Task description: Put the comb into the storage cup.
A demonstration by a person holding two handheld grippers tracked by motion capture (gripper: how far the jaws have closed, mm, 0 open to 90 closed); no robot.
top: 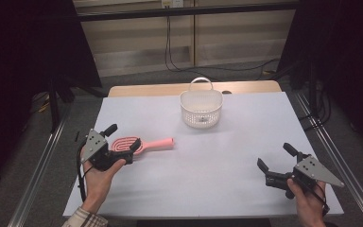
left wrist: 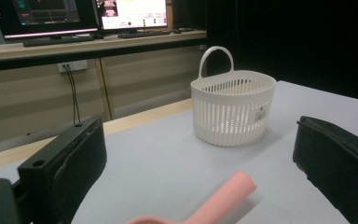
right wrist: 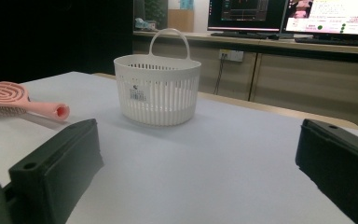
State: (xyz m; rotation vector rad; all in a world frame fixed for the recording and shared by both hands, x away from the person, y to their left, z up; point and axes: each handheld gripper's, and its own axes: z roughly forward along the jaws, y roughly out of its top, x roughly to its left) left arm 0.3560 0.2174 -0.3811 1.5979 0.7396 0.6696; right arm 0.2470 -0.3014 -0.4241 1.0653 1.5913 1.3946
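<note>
Left tongs (top: 123, 137) gape wide around the pink hairbrush (top: 144, 144), unclamped; right tongs (top: 275, 157) gape wide, empty.

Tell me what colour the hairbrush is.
Pink; the hairbrush shows best in the high view.

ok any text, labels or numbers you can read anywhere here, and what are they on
None can be read.
Small sticker on the white basket: print too small to read.
Monitor screens on the desk behind: text and graphics too blurred to read.
Pink hairbrush and both tongs: no markings visible.
</note>
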